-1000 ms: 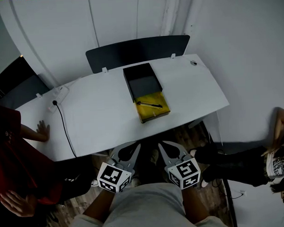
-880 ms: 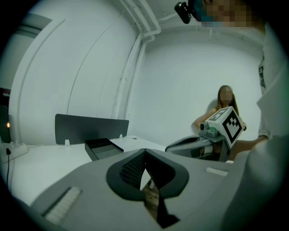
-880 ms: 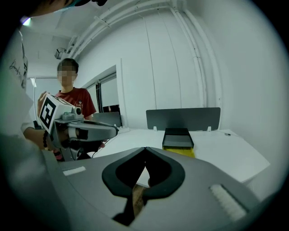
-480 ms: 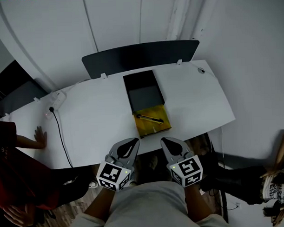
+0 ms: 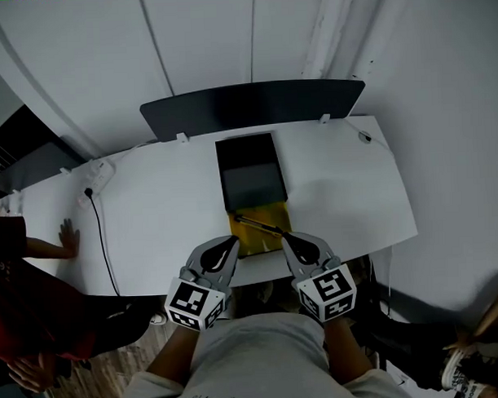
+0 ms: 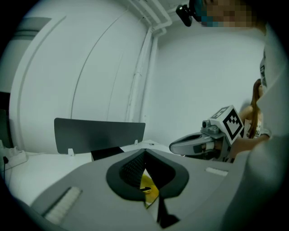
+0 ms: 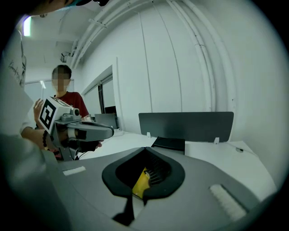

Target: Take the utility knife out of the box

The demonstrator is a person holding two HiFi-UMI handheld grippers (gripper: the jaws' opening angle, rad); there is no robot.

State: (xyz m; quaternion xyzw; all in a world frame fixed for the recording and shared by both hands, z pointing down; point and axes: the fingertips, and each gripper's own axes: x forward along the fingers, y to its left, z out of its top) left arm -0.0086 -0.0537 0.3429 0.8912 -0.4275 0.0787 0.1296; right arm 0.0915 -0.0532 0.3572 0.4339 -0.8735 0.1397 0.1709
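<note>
Where one knife (image 5: 258, 226) lies, two closed grippers (image 5: 232, 242) (image 5: 286, 238)

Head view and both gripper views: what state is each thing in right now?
Box: open, its yellow tray slid out toward the person.
Utility knife: lying in the tray, no gripper on it.
Left gripper: shut, empty.
Right gripper: shut, empty.
Power strip: black cable plugged in.

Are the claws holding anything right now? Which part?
Nothing. The left claw and right claw are both shut and empty; the utility knife lies in the yellow box.
</note>
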